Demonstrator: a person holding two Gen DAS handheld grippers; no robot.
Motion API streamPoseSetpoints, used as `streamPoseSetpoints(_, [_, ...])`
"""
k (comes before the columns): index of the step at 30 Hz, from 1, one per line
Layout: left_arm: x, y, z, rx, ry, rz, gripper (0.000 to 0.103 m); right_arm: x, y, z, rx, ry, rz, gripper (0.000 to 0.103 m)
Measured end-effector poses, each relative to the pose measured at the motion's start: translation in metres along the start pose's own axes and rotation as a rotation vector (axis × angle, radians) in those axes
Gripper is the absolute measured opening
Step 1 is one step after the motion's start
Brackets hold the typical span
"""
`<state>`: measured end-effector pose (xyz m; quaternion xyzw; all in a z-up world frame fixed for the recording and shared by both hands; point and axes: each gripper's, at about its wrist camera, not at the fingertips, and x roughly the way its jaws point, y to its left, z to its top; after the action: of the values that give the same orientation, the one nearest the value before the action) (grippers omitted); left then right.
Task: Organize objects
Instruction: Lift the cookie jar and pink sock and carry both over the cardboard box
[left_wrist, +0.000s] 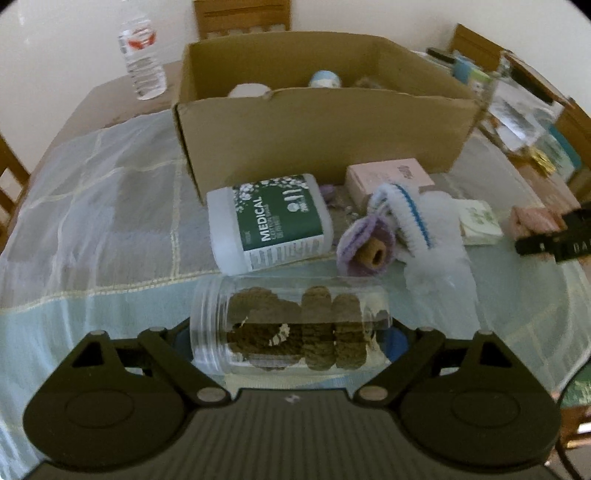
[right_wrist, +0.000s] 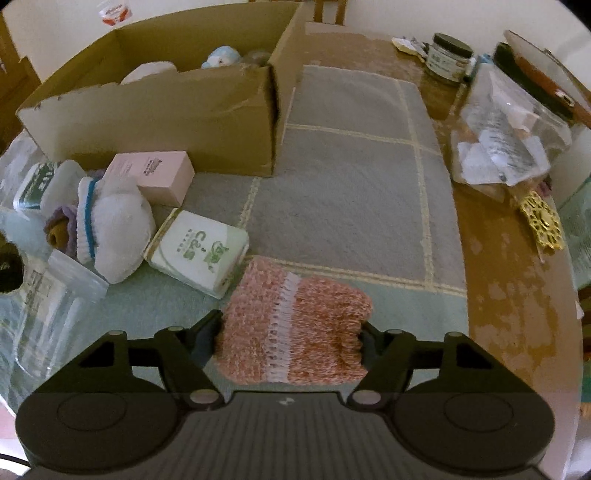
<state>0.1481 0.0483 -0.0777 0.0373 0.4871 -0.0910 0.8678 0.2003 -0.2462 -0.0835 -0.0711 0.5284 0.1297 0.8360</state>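
My left gripper is shut on a clear plastic jar of brown knitted pieces, held sideways above the cloth. My right gripper is shut on a rolled pink-orange knitted sock, just above the table. An open cardboard box stands behind, also in the right wrist view, with a few items inside. In front of it lie a white "Medical" bottle, a pink box, white socks with a blue stripe, a purple roll and a white-green pack.
A water bottle stands at the back left. A clear bag of items, a dark-lidded jar and a gold ornament lie at the right. A pale cloth covers the wooden table.
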Motion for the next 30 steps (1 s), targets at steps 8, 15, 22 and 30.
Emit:
streamPoseSetpoints(8, [-0.023, 0.001, 0.011, 0.058, 0.008, -0.064, 0.092, -0.032, 0.007, 0.007, -0.027, -0.033, -0.024, 0.077])
streamPoseSetpoints(15, [-0.041, -0.003, 0.032, -0.002, 0.002, -0.054, 0.092, -0.048, 0.015, 0.029, -0.116, -0.049, 0.08, 0.077])
streamPoseSetpoints(22, [-0.056, -0.01, 0.063, -0.035, -0.039, -0.027, 0.092, -0.06, 0.019, 0.055, -0.229, -0.089, 0.164, 0.077])
streamPoseSetpoints(30, [-0.061, -0.009, 0.11, -0.001, -0.096, -0.02, 0.092, -0.08, 0.023, 0.086, -0.283, -0.168, 0.187, 0.077])
